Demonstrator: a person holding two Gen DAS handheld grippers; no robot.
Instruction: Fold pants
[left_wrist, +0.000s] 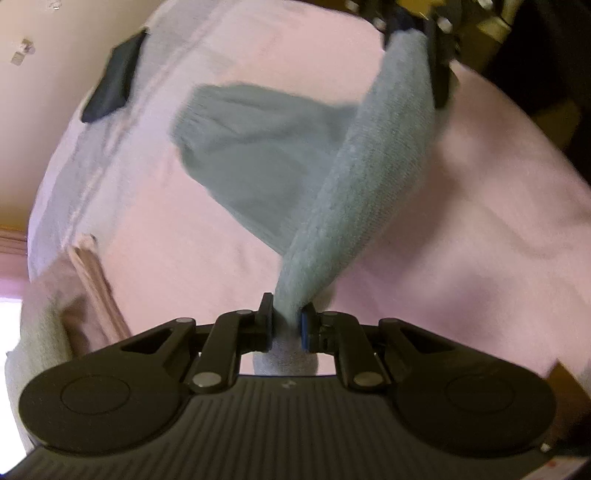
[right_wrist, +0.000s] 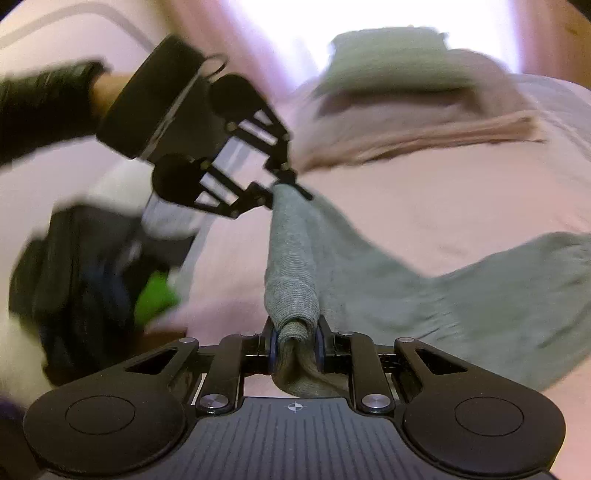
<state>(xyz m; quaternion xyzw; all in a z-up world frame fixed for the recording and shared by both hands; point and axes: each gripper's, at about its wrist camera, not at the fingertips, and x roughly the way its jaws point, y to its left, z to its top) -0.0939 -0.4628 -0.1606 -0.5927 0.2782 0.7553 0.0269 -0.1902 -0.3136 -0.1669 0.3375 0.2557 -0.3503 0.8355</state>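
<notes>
A: Pants (left_wrist: 332, 177), grey ones, are hanging over the pink bed (left_wrist: 461, 229), with one end lying on it.

B: Who is holding them?

A: Both tools are. The left tool (left_wrist: 287, 325) is pinching one gathered end tight. The right tool (right_wrist: 295, 343) is pinching the other end.

B: And the arms?

A: A dark sleeve (right_wrist: 40, 107) is reaching in behind the left tool.

Grey knitted cloth pants (left_wrist: 332, 192) over a smooth matt pink sheet (left_wrist: 461, 221).

grippers (right_wrist: 295, 341): blk, ribbed body, silver screws | sleeve (right_wrist: 40, 103): dark
</notes>
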